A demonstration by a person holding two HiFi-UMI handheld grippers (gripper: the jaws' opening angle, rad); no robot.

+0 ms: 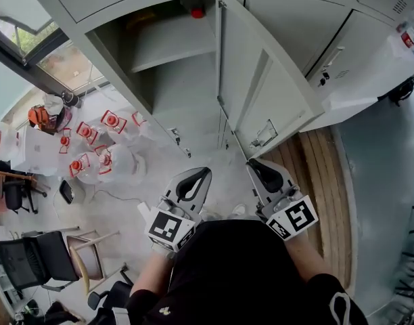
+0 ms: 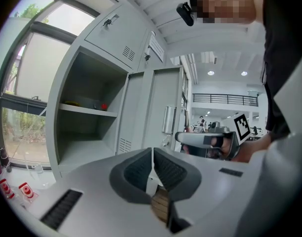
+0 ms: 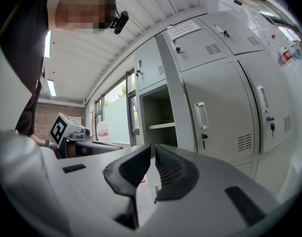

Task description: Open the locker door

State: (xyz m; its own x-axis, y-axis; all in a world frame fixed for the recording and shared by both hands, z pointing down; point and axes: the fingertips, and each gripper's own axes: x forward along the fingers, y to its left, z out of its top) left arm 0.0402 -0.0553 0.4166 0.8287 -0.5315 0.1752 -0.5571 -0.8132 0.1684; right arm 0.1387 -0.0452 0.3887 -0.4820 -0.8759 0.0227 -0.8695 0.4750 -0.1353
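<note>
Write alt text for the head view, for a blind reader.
A grey locker door stands swung open, showing a shelf inside. Nearer the camera, a person holds the left claw and right claw, both shut and empty. Clear jugs with red labels stand at left.

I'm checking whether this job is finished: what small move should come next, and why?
Probably just draw both grippers back. The grey metal locker door already stands wide open, showing the shelf inside, and the left gripper and right gripper are shut and empty.
</note>
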